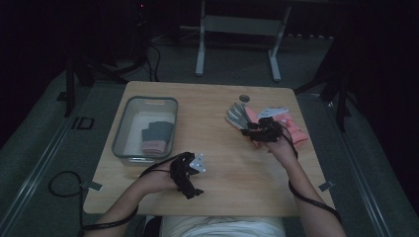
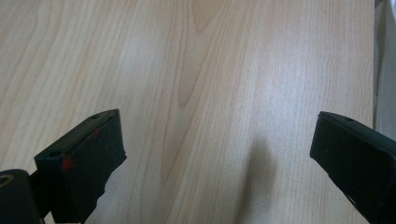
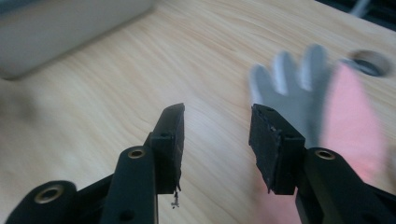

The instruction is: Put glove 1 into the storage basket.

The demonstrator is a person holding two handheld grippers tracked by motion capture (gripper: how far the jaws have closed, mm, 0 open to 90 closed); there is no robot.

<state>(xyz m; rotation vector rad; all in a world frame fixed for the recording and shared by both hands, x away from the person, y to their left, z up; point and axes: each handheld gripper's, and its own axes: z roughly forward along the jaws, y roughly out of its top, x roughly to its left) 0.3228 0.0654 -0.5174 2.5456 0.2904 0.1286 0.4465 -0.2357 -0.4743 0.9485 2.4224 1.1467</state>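
I see the wooden table (image 1: 222, 148) first, pale grain, with a round grommet hole (image 1: 244, 98) near its far edge. Everything else I place against that table.

On the table's left half sits a clear plastic bin (image 1: 121, 129), and inside it lies a grey glove with a pink cuff (image 1: 156, 137), flat on the bin's floor. On the table's right half, toward the far edge and just this side of the hole, I see a small heap of grey and pink gloves (image 1: 296, 131); the nearest one, a grey-fingered glove (image 1: 238, 114), is spread with its fingers toward the far edge.

My left forearm comes in from the table's near edge and angles toward the middle, wrist bent so the left gripper (image 1: 190, 173) hangs over bare wood near the front, just off the bin's near right corner. In the left gripper view its jaws stand wide apart above the wood grain (image 2: 201, 93), nothing between them.

My right forearm reaches up the table's right side, stretched toward the heap, with the right gripper (image 1: 261, 129) at the heap's near left edge. In the right gripper view the jaws are parted, a moderate gap with wood showing through it, and the grey-fingered glove (image 3: 294, 88) lies blurred just beyond the right-hand jaw, not pinched. I cannot tell whether the jaw touches the cloth.
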